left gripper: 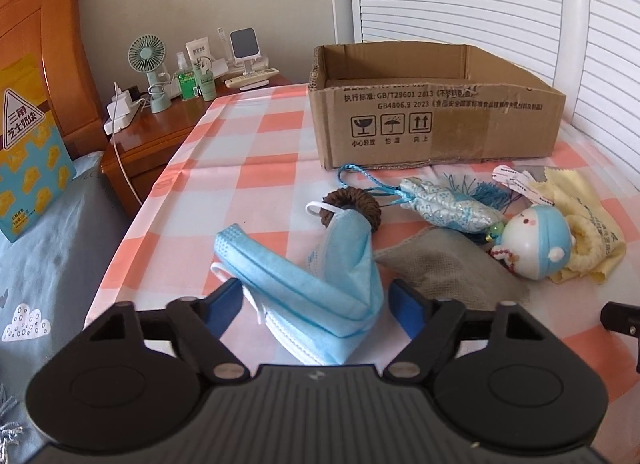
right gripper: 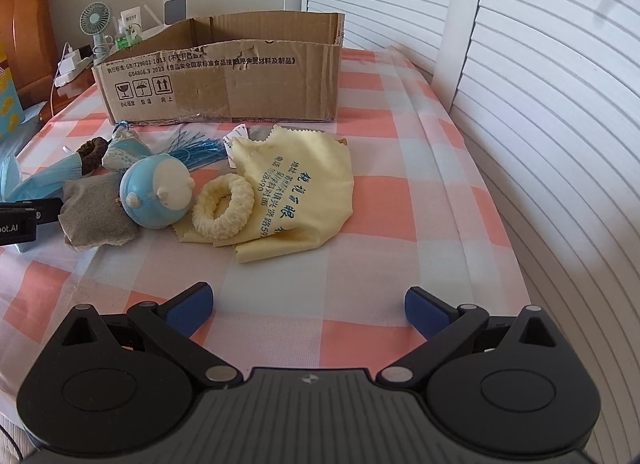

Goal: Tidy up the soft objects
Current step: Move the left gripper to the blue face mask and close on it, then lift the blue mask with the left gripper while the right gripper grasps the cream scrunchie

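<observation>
- Left gripper (left gripper: 316,304) is sitting low over the checked tablecloth (left gripper: 256,152), jaws part-way apart with the blue face mask (left gripper: 308,284) lying between them.
- Blue pads (left gripper: 224,306) are sitting either side of the mask; the left pad is at its folded edge, the right pad seems just clear. Cannot tell a firm clamp, so reading it as not gripped.
- Mask's far end is draping over a brown hair tie (left gripper: 354,204), white ear loop sticking out there.
- Right gripper (right gripper: 308,310) is hovering over bare cloth, jaws wide apart, nothing between them.
- The soft things are lying in a heap on the cloth in front of the cardboard box (left gripper: 436,120); box is standing open-topped at the far side, and no item shows inside from these angles.
- In the heap: grey cloth pouch (right gripper: 94,210), blue patterned sachet (left gripper: 440,204) with blue cord and tassel (right gripper: 200,150), round blue-and-white doll head (right gripper: 154,190), cream knitted ring (right gripper: 224,212), yellow lens cloth (right gripper: 296,184) with blue printing.
- Ring is resting on the yellow cloth, just beside the doll head; doll head is touching the grey pouch.
- A white tag (right gripper: 234,142) is poking out at the yellow cloth's far edge.
- Left gripper's black body is showing at the left edge of the right wrist view, by the pouch.
- Background: wooden nightstand (left gripper: 156,132) with small green fan (left gripper: 147,54), bottles, charger; white louvred doors (right gripper: 540,84) on the right.
</observation>
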`<action>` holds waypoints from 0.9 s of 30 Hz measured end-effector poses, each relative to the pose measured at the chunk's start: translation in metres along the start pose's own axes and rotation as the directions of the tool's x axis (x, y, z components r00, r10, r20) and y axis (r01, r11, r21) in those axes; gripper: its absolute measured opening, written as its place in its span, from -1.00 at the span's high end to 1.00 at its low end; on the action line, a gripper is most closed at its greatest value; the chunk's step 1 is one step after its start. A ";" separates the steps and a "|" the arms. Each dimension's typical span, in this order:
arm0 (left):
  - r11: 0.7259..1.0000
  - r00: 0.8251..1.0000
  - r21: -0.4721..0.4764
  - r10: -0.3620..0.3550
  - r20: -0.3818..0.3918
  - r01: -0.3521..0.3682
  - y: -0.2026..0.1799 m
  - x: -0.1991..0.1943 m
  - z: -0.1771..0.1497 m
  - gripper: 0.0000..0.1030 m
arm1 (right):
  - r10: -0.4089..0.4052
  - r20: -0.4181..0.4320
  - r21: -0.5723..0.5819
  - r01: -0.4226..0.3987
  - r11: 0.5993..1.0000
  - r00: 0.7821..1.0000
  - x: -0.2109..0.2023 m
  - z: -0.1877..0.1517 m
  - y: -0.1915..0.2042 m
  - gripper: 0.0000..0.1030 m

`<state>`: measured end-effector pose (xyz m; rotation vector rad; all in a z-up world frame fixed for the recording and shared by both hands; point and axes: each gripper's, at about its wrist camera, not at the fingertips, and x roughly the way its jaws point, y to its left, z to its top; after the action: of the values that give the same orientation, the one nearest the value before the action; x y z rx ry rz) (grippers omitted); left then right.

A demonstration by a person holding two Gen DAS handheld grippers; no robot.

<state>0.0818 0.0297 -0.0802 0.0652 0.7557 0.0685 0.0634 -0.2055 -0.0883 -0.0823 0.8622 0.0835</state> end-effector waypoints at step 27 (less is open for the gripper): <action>0.996 0.997 -0.040 -0.077 -0.017 0.076 0.024 0.004 0.003 0.21 | 0.106 0.145 -0.164 -0.082 0.983 0.984 -0.012 0.025 0.031 -0.10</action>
<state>0.0859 0.0542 -0.0784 -0.0021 0.7749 0.0110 0.0707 -0.1730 -0.0640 -0.1813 0.7045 0.2441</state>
